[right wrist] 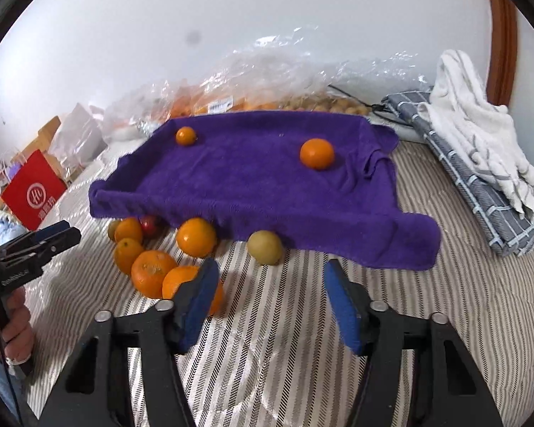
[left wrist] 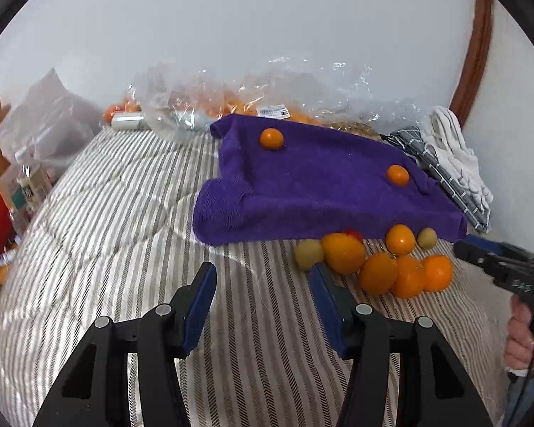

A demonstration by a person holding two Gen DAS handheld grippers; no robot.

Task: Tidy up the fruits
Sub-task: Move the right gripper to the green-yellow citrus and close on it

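Right now both grippers hover low over the striped bedspread (left wrist: 124, 195), each with its blue-padded fingers spread wide and nothing between them. The left gripper (left wrist: 263, 284) points toward the near left end of the fruit pile, its right fingertip just beside a large orange (left wrist: 343, 252) and a yellowish-green fruit (left wrist: 308, 253). The right gripper (right wrist: 270, 277) faces the same pile from the other side; its left finger (right wrist: 199, 295) overlaps an orange (right wrist: 179, 281) at the near edge of the heap, though I cannot tell whether it touches. A second yellowish-green fruit (right wrist: 266, 248) sits alone, a little beyond the gap between the right gripper's fingers, right at the hem of the purple towel (right wrist: 267, 185). That towel is draped over something raised and box-like, and two small oranges rest on top of it, well apart: one toward the far left corner (right wrist: 186, 135), one toward the right (right wrist: 317, 153). The loose pile lies on the bedspread against the towel's near edge, mostly oranges with a small red fruit (right wrist: 149, 224) tucked at the back under the overhang. Farther off, against the wall, crumpled clear plastic bags (right wrist: 267, 82) hold more orange fruit. On the far right lie a folded grey checked cloth (right wrist: 480, 199) and a white towel (right wrist: 480, 131) on top of it. A red paper bag (right wrist: 33, 192) stands off the bed's left side.
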